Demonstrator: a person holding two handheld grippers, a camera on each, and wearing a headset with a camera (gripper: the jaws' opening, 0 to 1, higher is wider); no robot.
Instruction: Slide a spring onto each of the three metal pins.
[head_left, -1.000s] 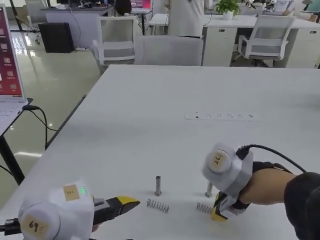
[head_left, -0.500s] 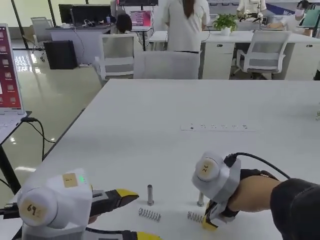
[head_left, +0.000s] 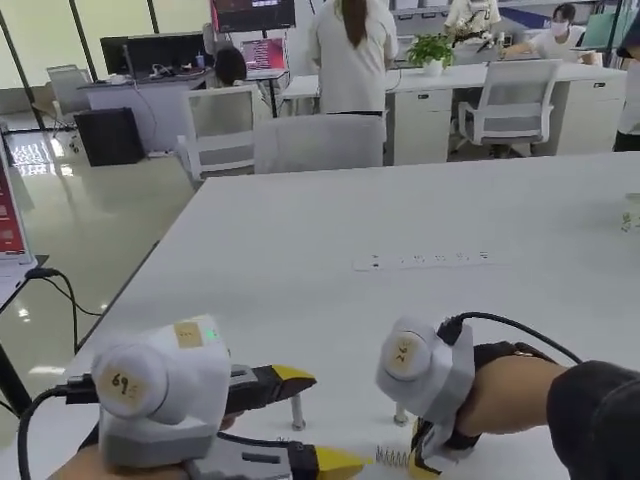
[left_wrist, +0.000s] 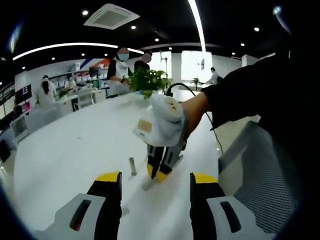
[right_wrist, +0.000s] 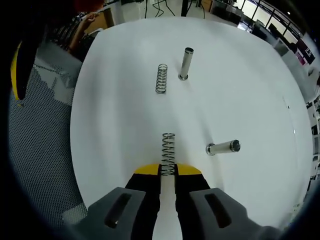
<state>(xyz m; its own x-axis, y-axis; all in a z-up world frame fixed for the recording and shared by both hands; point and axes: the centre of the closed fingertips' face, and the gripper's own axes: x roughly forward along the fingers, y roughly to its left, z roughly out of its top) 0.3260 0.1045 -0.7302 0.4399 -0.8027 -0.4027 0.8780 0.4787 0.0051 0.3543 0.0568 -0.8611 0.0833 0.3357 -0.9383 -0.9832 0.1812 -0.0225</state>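
Status: early stage, no spring seated on any pin seen. Right gripper (right_wrist: 168, 172) pressed almost together, pinching the end of the near spring (right_wrist: 168, 147), which lies flat on the white table (right_wrist: 115, 125) close to the bare near pin (right_wrist: 223, 147). Far spring (right_wrist: 161, 78) loose on the table, just beside the bare far pin (right_wrist: 185, 63), upright. Left gripper (left_wrist: 156, 187) spread wide, empty, aimed toward the right gripper. Judged remaining: lift the pinched spring, thread it over the near pin, then repeat for the rest
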